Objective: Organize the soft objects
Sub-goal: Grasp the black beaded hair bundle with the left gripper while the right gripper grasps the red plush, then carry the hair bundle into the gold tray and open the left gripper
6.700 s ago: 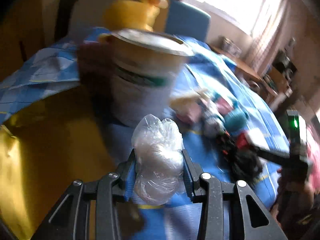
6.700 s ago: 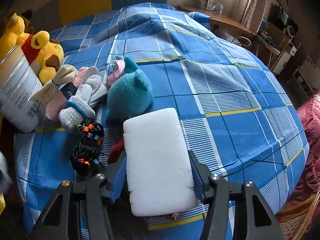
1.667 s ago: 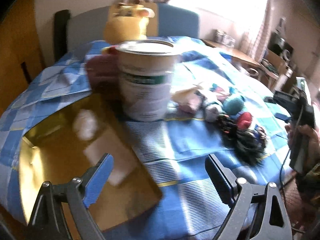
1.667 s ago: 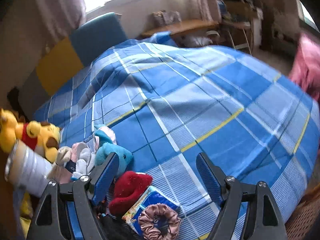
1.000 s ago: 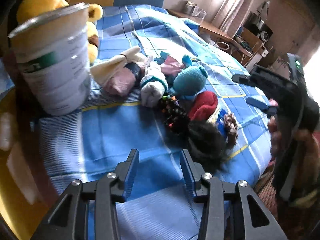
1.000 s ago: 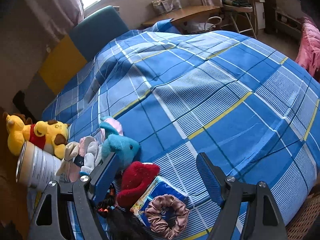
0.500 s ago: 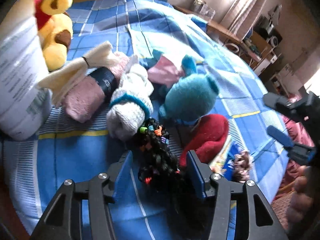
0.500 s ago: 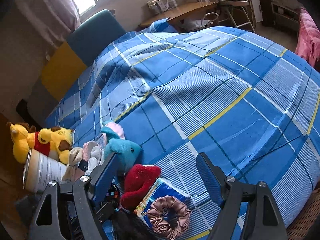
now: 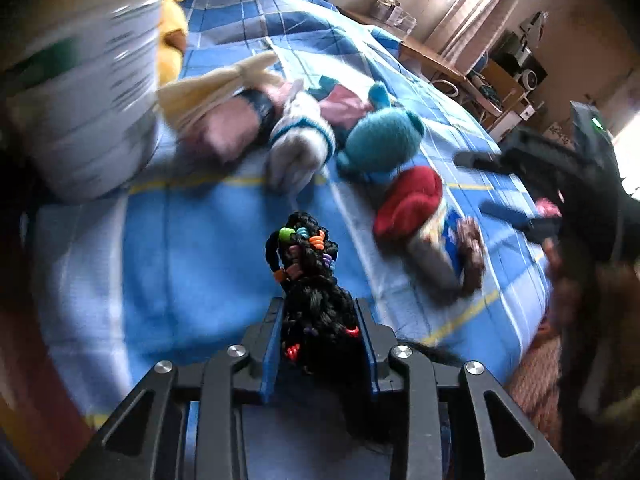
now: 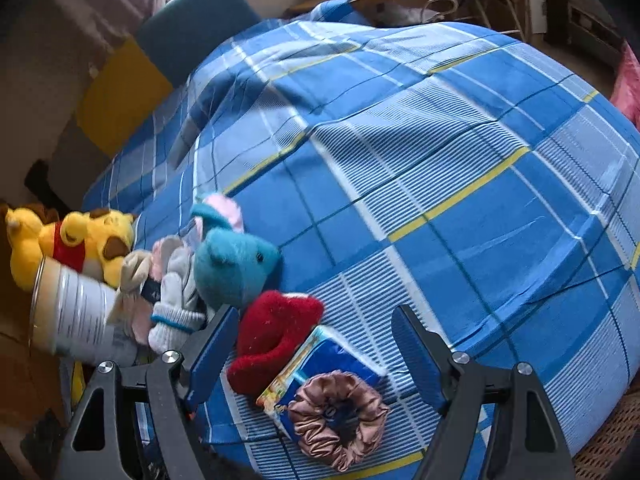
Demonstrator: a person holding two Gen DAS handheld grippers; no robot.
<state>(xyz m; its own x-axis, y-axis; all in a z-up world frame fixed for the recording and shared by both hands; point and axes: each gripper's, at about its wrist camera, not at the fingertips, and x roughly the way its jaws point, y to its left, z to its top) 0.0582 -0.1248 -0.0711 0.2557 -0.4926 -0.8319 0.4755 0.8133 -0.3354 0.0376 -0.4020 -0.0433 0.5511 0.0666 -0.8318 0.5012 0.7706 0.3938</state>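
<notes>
My left gripper [image 9: 319, 320] is shut on a black braided hairpiece with coloured beads [image 9: 310, 280] and holds it above the blue checked cloth [image 9: 192, 248]. Beyond it lie a grey sock [image 9: 298, 152], a teal plush [image 9: 380, 140], a red plush [image 9: 408, 202] and a pink rolled cloth [image 9: 228, 128]. My right gripper [image 10: 316, 340] is open and empty, just above the red plush [image 10: 276, 336], a blue packet [image 10: 320, 372] and a brown satin scrunchie [image 10: 340, 416]. The teal plush [image 10: 236, 264] lies behind them.
A tall white tin [image 9: 80, 92] stands at the left, with a yellow bear plush [image 10: 76, 240] behind it. The right gripper also shows at the right of the left wrist view [image 9: 560, 184]. The bed edge and a woven mat [image 10: 608, 440] are at lower right.
My left gripper closed on the black beaded hairpiece and lifted it back from the pile. My right gripper stayed open and dropped closer to the red plush and scrunchie.
</notes>
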